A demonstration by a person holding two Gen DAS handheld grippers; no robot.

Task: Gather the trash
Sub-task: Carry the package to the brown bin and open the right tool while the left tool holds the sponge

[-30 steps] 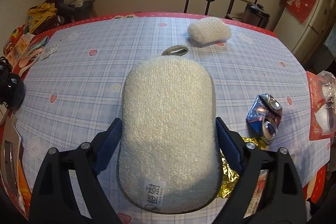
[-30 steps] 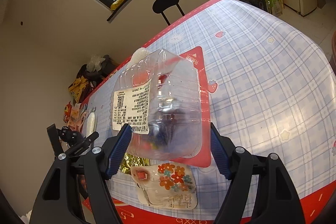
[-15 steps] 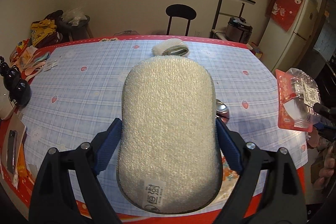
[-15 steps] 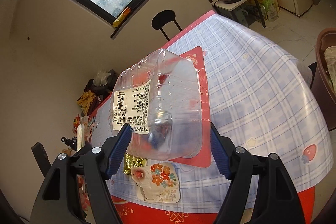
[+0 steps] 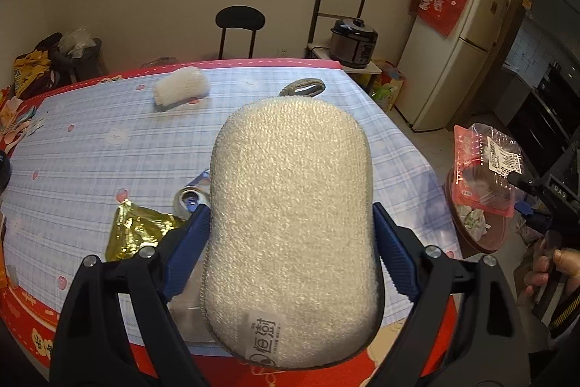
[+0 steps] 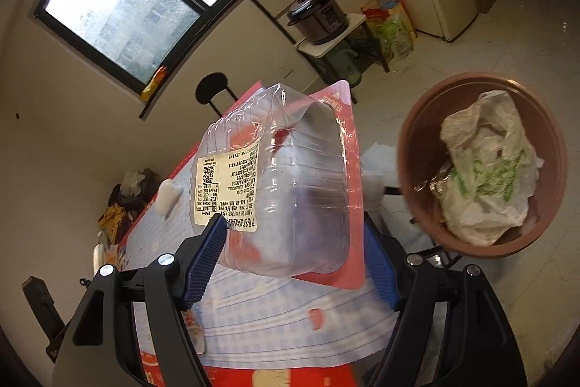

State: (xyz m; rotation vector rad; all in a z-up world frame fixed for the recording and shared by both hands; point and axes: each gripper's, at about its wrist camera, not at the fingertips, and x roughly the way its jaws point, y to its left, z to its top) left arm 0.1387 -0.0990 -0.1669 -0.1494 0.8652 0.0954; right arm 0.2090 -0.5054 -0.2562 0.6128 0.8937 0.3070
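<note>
The left claw (image 5: pixel 290 242) pinches a white sponge (image 5: pixel 290 223) between its blue pads above the checked surface (image 5: pixel 90 151); the sponge's tag bears Chinese characters. The right claw (image 6: pixel 293 260) pinches a clear plastic container (image 6: pixel 290 191) with a printed QR-code label, held beside the brown bin (image 6: pixel 482 165) holding a bag.

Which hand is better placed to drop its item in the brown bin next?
The right gripper. Its clear plastic container is already off the table edge beside the open brown bin. The left gripper holds its sponge over the table.
</note>
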